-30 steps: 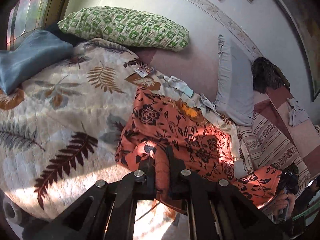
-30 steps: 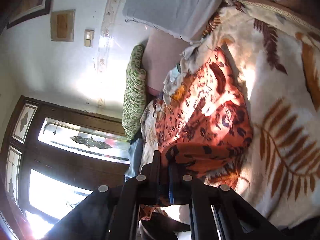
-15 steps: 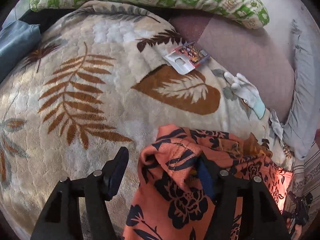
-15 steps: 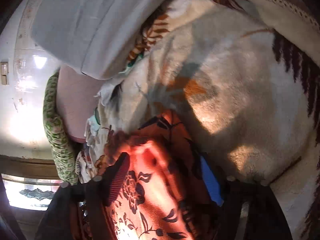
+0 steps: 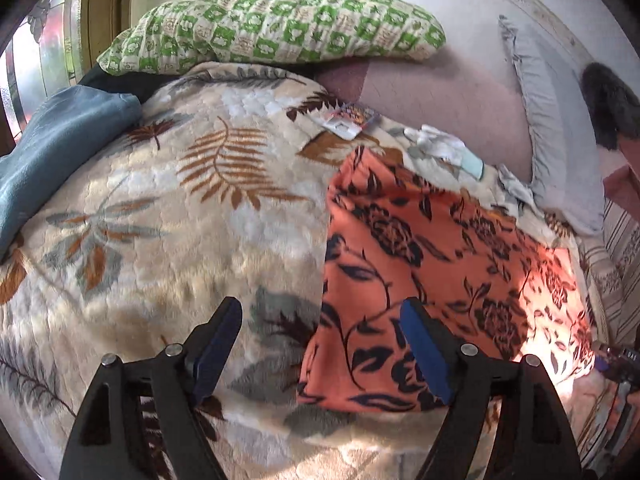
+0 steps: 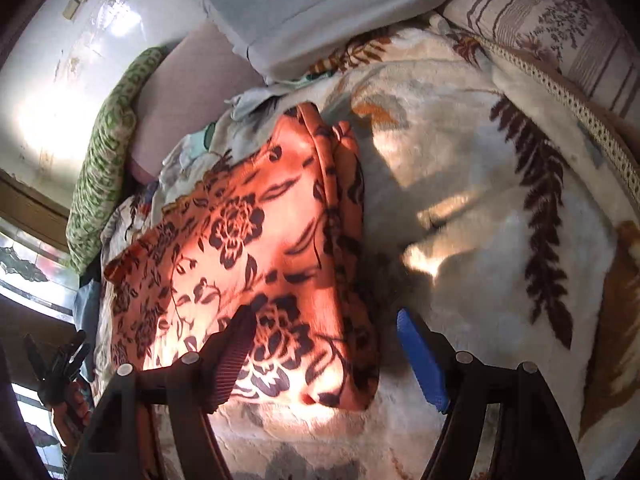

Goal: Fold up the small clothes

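Note:
An orange garment with a black flower print (image 5: 432,272) lies folded flat on the leaf-patterned blanket (image 5: 168,240). My left gripper (image 5: 320,320) is open and empty, held just above the garment's near left edge. In the right wrist view the same garment (image 6: 248,256) lies folded with its thick folded edge on the right. My right gripper (image 6: 324,328) is open and empty, its fingers either side of the garment's near right corner.
A green checked pillow (image 5: 276,28) and a blue cloth (image 5: 52,160) lie at the back left. A grey pillow (image 5: 556,152), a white glove (image 5: 444,148) and a small packet (image 5: 348,124) lie beyond the garment. A striped sheet (image 6: 560,20) borders the blanket.
Both grippers were shut on the garment a second ago. They carried its edge over, opened, let go and drew back. The garment now lies folded.

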A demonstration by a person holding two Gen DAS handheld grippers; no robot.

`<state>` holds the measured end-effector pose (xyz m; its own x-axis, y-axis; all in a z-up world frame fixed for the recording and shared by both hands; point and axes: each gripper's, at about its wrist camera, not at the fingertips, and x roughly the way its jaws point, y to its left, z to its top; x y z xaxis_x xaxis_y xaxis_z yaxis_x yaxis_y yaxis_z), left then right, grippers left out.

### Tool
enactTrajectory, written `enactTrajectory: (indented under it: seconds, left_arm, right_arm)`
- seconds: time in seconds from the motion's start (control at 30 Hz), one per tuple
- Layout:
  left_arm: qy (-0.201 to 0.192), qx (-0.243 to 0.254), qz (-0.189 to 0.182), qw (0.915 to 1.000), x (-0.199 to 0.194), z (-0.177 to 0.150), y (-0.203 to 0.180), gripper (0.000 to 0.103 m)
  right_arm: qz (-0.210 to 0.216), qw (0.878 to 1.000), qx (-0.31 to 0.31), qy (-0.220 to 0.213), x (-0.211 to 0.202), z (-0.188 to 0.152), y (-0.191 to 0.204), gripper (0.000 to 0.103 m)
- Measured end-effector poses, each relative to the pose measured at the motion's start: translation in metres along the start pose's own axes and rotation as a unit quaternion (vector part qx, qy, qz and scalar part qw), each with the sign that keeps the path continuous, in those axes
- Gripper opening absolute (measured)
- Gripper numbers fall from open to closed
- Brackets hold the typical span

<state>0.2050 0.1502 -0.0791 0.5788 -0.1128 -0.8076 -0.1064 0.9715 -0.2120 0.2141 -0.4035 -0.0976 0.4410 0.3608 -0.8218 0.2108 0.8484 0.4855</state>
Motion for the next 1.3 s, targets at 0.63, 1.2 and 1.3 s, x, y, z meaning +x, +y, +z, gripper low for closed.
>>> enactTrajectory:
  seconds: [0.63,1.2,1.3]
  left_arm:
    - [0.069,0.064,0.040,0.9947,0.054,-0.014,-0.036,0.082]
    - [0.072,0.035,0.056,0.9952,0.075,0.003,-0.016,0.094]
    - [0.009,0.037,0.044,0.9983,0.045,0.022,-0.017,0.092]
  right_arm:
    - [-0.027,0.998,-0.028,0.043,0.002,-0.027,-0.001,0.011]
    - [0.048,0.997,0.049,0.031,0.093,0.103,0.015,0.043]
    - [0.068,0.992,0.105,0.004,0.081,0.108,-0.002,0.040]
